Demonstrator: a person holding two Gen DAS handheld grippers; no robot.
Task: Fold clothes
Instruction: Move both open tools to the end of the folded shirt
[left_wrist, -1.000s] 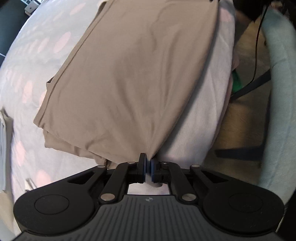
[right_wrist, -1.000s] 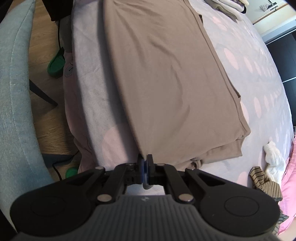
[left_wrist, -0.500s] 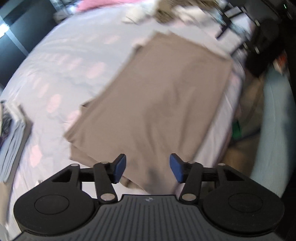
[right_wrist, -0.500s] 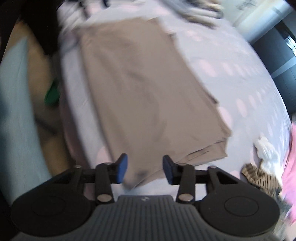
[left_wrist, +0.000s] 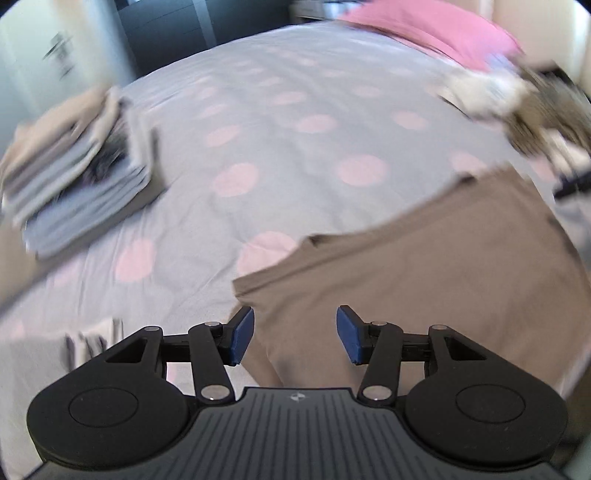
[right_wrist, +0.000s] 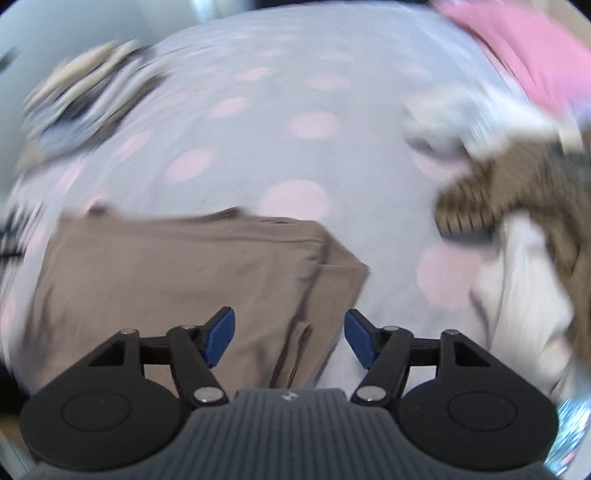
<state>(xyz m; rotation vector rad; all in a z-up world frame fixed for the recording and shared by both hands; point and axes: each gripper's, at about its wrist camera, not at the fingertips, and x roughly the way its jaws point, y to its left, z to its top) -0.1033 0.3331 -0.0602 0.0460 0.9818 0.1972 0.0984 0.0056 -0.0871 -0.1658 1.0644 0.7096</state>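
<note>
Under you lies a grey bed (left_wrist: 280, 155) with pink dots. Your left gripper (left_wrist: 294, 335) has its jaws spread and easing closed, nothing pinched; the folded brown garment (left_wrist: 424, 273) lies flat below them, running out to 2 o'clock. Your right gripper (right_wrist: 290, 338) has its jaws spread and opening, also empty, over the garment's (right_wrist: 177, 273) corner, which stretches toward 9 o'clock. Farther out, a blurred stack (left_wrist: 74, 162) of folded clothes sits at 10 o'clock in the left view, a loose pile (right_wrist: 517, 206) at 2 o'clock in the right, a pink pillow (left_wrist: 436, 29) beyond.
</note>
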